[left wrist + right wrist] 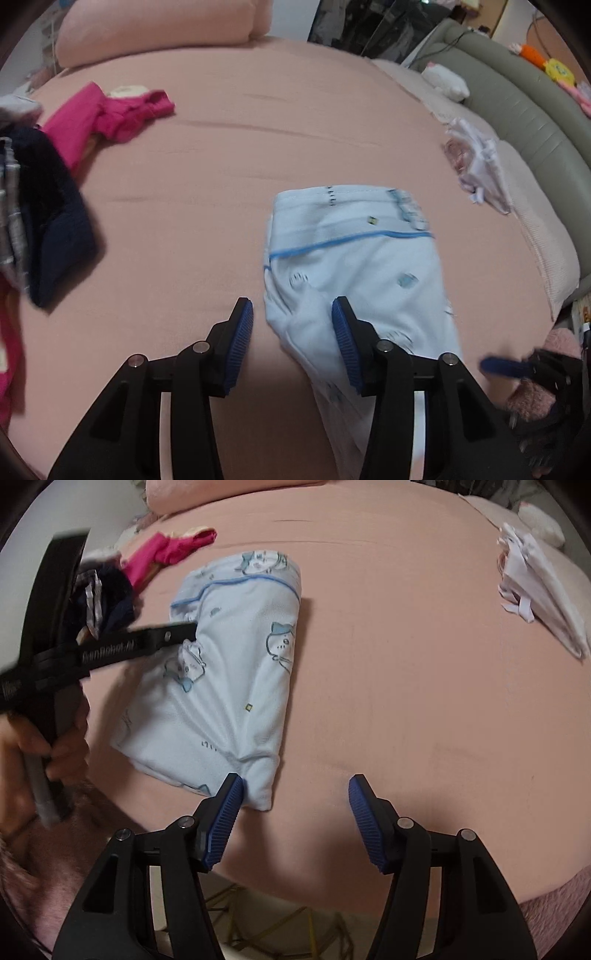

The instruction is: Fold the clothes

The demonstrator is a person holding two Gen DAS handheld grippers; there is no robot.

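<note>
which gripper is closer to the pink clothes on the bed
Left. The left gripper is over the light blue garment's far side, toward the pink clothes; the right gripper is at its near corner.

Both cams sit on the grippers, looking forward along the fingers and down at the pink bed sheet (258,147), close range. Left wrist view faces up the bed toward the pillow (155,29), with the light blue garment (354,251) right of centre. Right wrist view looks from the bed's near edge, same garment left of centre. Shared: that garment, magenta clothing (110,114), white folded item (532,587), the left gripper (184,631).
</note>
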